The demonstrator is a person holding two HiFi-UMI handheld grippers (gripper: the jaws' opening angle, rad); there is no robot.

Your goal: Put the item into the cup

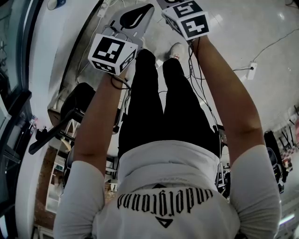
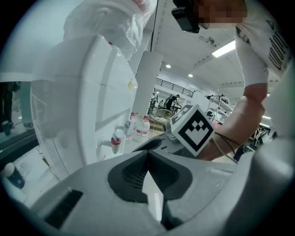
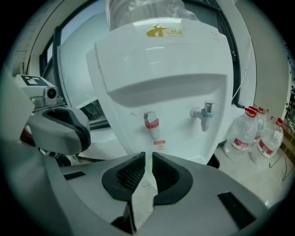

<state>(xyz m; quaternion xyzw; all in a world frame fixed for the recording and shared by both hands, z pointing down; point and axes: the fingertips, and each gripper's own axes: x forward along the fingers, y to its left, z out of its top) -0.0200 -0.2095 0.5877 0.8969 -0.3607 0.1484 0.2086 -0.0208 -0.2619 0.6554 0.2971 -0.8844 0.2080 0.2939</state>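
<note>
No cup and no loose item show in any view. In the head view my left gripper (image 1: 147,7) is held out over the floor ahead of the person's legs, its marker cube (image 1: 112,52) near the wrist. The left gripper view has its jaws (image 2: 147,154) shut, tips meeting with nothing between them. Of the right gripper, the head view has only the marker cube (image 1: 187,18). The right gripper (image 3: 148,157) points at a white water dispenser (image 3: 166,87), pads a thin slit apart and holding nothing.
The dispenser has a red tap (image 3: 152,123) and a blue tap (image 3: 206,114). Several water bottles (image 3: 258,138) stand on the floor to its right. The person's black trousers (image 1: 159,107) and white shoe (image 1: 177,49) fill the middle; a power strip (image 1: 252,69) lies on the floor.
</note>
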